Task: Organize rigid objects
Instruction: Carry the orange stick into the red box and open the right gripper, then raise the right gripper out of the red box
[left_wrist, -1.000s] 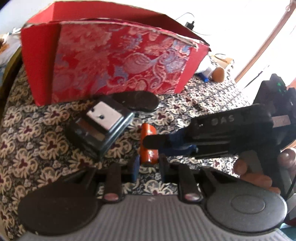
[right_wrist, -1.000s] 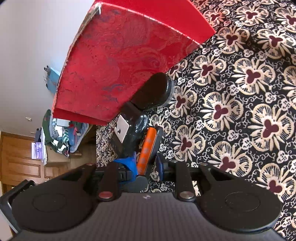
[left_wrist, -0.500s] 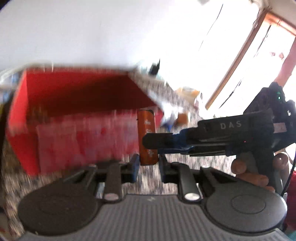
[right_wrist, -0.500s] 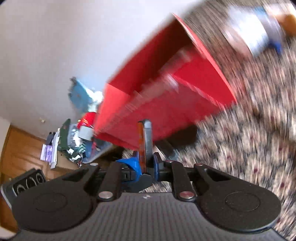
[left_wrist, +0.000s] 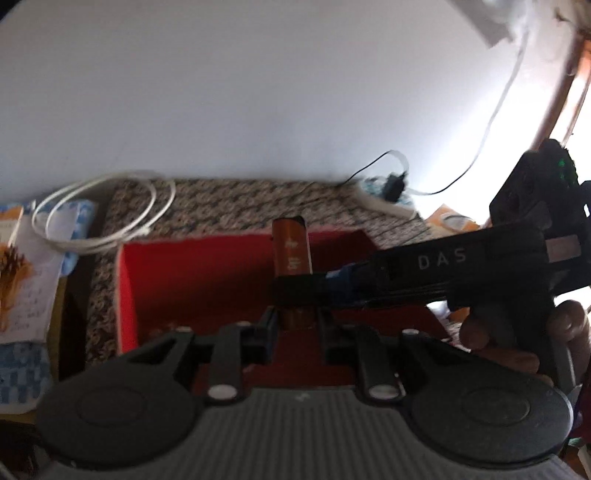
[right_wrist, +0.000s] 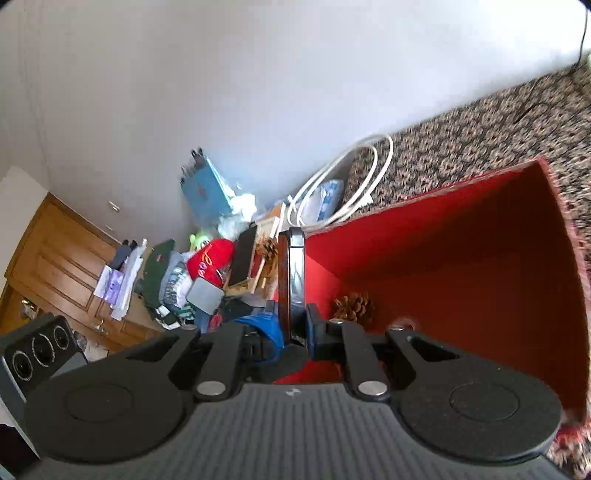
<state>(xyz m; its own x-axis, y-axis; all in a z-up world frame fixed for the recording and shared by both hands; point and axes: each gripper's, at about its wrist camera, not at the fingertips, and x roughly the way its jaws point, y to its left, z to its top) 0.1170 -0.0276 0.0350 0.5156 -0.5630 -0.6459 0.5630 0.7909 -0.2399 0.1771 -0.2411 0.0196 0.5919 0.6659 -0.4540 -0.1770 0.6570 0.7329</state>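
Note:
An orange flat device stands upright above the open red box. My left gripper is shut on its lower end. From the right, my right gripper reaches across and clamps the same device, with a person's hand behind it. In the right wrist view the device shows edge-on, dark and thin, and my right gripper is shut on it, the left gripper's blue finger beside it. A pine cone lies inside the red box.
The box sits on a patterned cloth. A coiled white cable and papers lie left of it, a power strip behind. A clutter pile and a speaker lie beyond the cloth's edge.
Both grippers have risen with the orange device, from the cloth in front of the box to above its open top. The black items on the cloth have dropped out of view.

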